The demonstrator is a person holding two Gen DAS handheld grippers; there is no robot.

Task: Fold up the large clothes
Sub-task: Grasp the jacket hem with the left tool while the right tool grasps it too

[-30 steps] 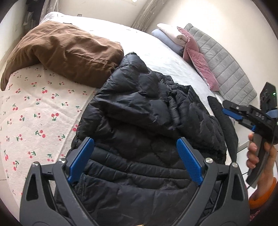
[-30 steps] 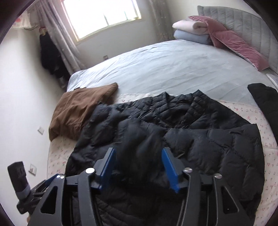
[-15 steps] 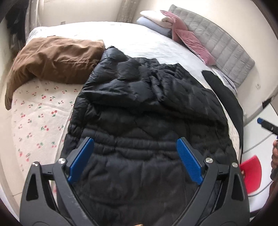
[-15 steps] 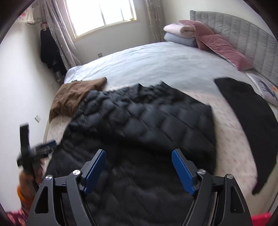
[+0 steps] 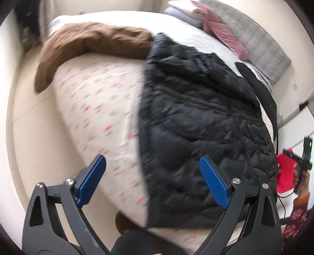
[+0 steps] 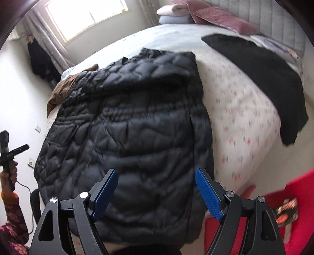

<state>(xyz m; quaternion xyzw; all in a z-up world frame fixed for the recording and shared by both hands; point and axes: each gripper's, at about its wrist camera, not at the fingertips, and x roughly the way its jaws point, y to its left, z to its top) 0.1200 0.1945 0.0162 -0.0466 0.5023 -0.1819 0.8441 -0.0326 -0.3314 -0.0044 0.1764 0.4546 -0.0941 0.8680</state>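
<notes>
A black quilted puffer jacket (image 5: 196,117) lies folded lengthwise on the cherry-print bed sheet (image 5: 102,109), its hem hanging over the bed's near edge. It also shows in the right wrist view (image 6: 133,127). My left gripper (image 5: 153,176) is open and empty, held above the near edge at the jacket's left side. My right gripper (image 6: 157,190) is open and empty, held above the jacket's hem. Each gripper is seen small at the other view's edge: the right (image 5: 300,158), the left (image 6: 9,151).
A brown garment (image 5: 94,45) lies at the bed's far left. A second black garment (image 6: 261,78) lies right of the jacket. Pillows (image 6: 196,15) are stacked by the grey headboard. A red stool (image 6: 284,206) stands on the floor at the right.
My right gripper has let go of the jacket fold and opened. Both grippers have pulled back and up from the bed. The jacket now lies narrower and flatter.
</notes>
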